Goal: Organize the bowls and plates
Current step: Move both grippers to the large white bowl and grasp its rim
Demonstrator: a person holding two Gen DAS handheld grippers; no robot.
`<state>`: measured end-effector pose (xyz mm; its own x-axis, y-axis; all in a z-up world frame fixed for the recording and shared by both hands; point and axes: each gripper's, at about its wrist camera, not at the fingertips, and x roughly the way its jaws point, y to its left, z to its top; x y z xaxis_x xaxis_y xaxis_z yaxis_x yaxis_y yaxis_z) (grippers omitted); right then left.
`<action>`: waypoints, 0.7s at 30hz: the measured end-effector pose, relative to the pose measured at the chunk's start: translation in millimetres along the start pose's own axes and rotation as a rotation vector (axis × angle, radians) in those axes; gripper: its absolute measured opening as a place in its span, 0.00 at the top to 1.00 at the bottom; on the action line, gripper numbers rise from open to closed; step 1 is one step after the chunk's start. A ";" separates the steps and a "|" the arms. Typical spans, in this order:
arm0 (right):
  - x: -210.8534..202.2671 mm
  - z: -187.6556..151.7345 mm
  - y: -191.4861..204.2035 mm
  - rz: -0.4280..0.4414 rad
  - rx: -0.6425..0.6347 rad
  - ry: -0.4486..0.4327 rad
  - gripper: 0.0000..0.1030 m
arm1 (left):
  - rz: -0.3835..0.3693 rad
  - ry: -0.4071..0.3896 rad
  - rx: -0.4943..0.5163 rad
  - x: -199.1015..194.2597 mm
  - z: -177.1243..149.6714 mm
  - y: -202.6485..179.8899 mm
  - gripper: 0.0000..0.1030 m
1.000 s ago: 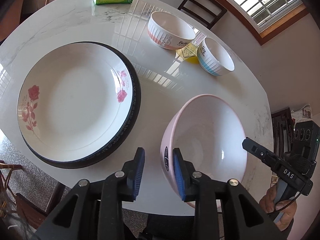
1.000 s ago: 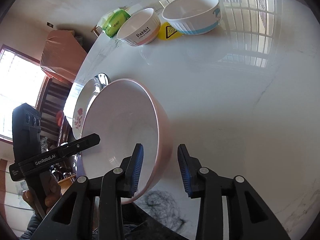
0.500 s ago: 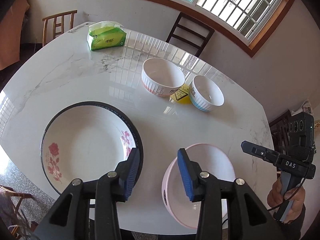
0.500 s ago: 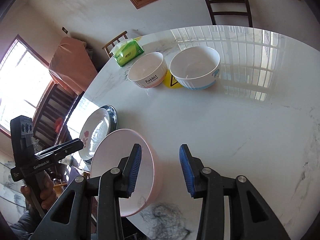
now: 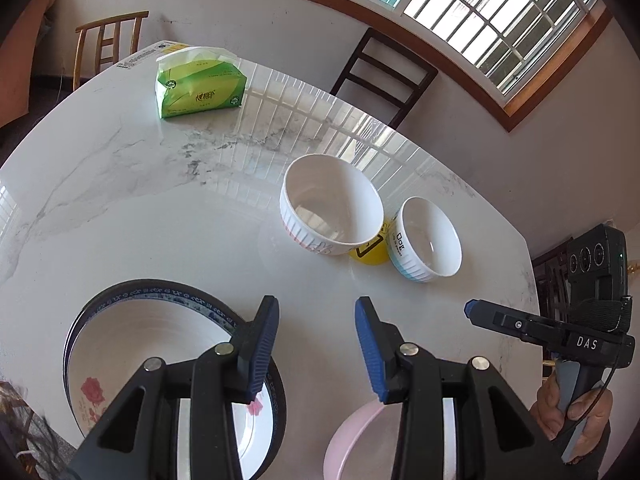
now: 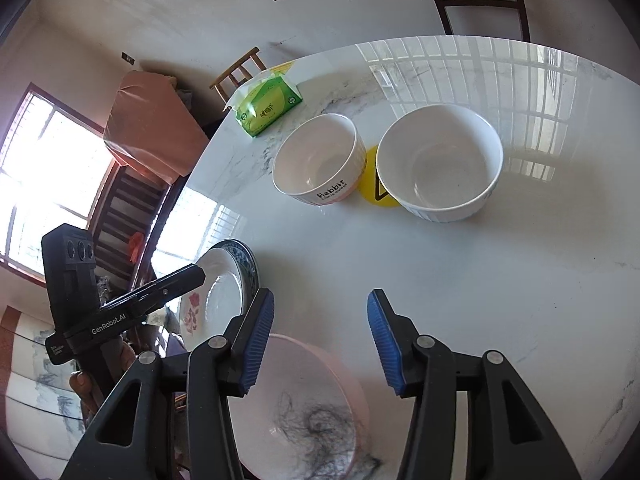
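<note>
Now both grippers hang above the marble table [image 5: 120,208] with their blue pads spread and nothing between them. The right gripper [image 6: 320,336] has just been widening its jaws; the left gripper [image 5: 316,344] widened a moment sooner and shows the same empty gap.

Below the left gripper's right finger [image 5: 370,348] sits the pink bowl [image 5: 360,440], resting on the table near its edge; in the right wrist view the same bowl lies under the right gripper's left finger [image 6: 256,344], free of both pads. Under and left of the left gripper's left finger lie the stacked plates [image 5: 132,344], a rose-patterned white one on a blue-rimmed one. Well ahead of both sets of fingertips stand the pink-striped bowl [image 5: 330,204] and the blue-striped bowl [image 5: 430,238], side by side, a yellow sticker [image 5: 370,254] between them. Farther off lies a green tissue pack [image 5: 200,84].
</note>
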<state>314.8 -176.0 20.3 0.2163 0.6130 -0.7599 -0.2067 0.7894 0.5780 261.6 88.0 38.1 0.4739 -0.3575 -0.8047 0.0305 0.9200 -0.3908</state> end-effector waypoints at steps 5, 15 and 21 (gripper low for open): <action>20.6 26.7 1.0 0.022 0.052 0.020 0.51 | -0.013 0.017 -0.014 20.7 26.6 6.3 0.61; 70.4 67.0 0.8 -0.014 0.146 0.040 0.58 | -0.034 0.072 -0.049 64.5 65.2 15.3 0.61; 93.7 81.3 2.3 -0.090 0.148 0.060 0.62 | -0.031 0.095 -0.077 88.3 83.5 21.4 0.61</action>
<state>412.1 -114.1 -25.4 0.1696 0.5398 -0.8245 -0.0457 0.8401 0.5405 377.6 89.5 -4.1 0.3880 -0.4024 -0.8292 -0.0257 0.8946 -0.4462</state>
